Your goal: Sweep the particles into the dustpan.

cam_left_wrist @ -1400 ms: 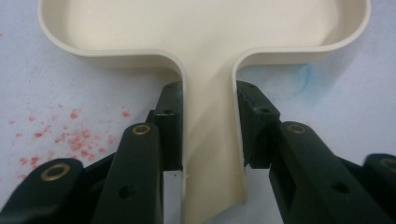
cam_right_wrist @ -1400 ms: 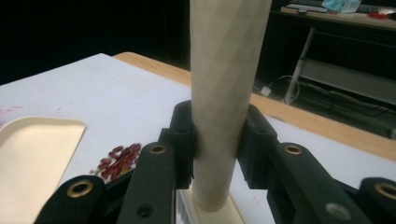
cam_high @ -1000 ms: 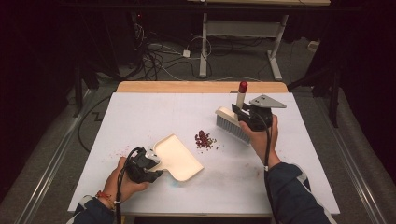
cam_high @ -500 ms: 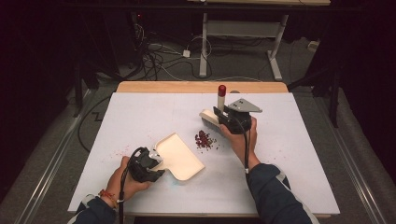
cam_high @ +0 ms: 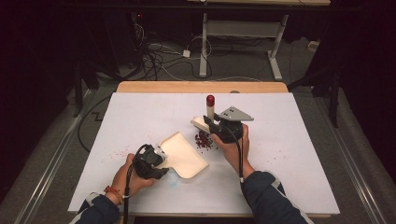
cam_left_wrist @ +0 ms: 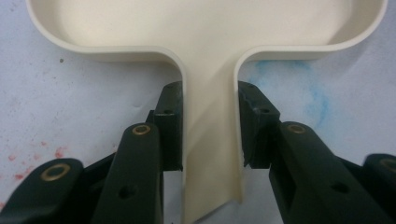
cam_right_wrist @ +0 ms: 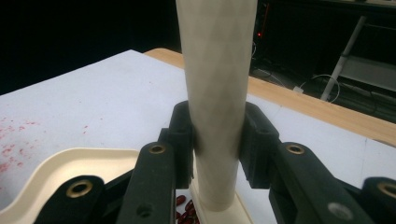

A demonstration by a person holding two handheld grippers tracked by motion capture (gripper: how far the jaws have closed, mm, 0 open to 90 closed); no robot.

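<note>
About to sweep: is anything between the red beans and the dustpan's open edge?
Nothing visible. The small pile of dark red beans lies on bare white table just off the cream plastic dustpan.

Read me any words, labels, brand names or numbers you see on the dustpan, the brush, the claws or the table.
None: no readable text anywhere.
Dustpan: plain cream, unmarked.
Brush: plain handle, red tip, no label.
Table: only red specks and a blue smudge, no writing.

Left tool (cam_high: pixel 158 156) grips dustpan (cam_high: pixel 184 154); right tool (cam_high: pixel 211 125) holds brush (cam_high: pixel 208 112) beside beans (cam_high: pixel 203 140).
</note>
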